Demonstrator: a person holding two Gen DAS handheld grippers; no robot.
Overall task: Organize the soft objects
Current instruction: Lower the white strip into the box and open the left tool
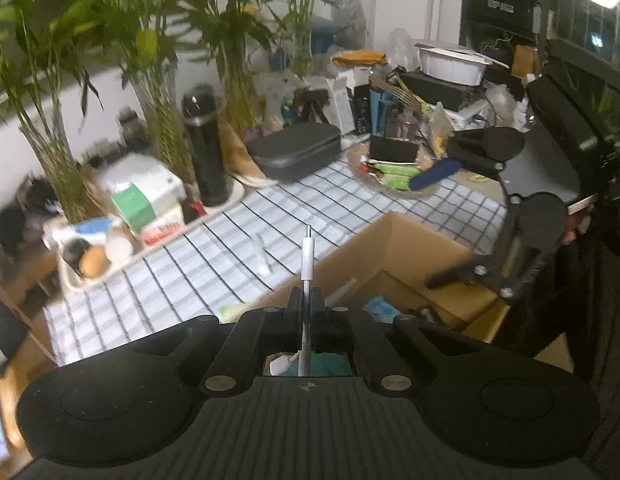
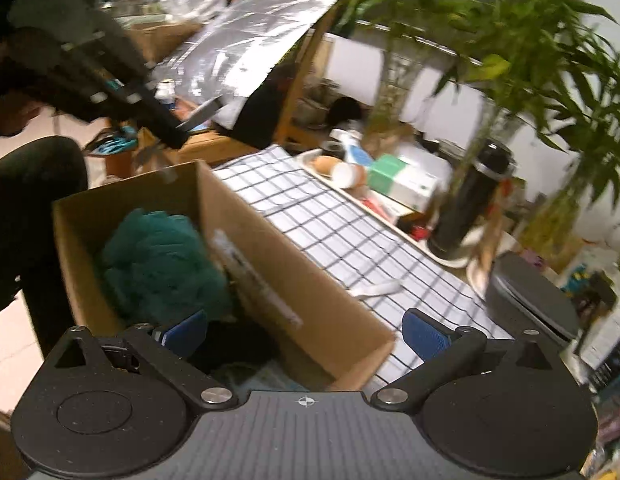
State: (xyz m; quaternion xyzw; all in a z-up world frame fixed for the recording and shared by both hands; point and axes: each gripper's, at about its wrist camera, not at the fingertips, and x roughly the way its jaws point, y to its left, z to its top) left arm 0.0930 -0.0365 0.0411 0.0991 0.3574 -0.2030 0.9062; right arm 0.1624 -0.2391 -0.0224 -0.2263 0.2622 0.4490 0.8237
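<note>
The left gripper (image 1: 307, 300) is clamped on a white cable plug (image 1: 307, 252) above the cardboard box (image 2: 269, 264). The right gripper (image 2: 305, 334) hangs spread wide, empty, over the box, where a teal fluffy cloth (image 2: 157, 256) lies. A checked tablecloth (image 1: 213, 248), black flask (image 1: 203, 148) and grey case (image 1: 297, 150) crowd the table.
</note>
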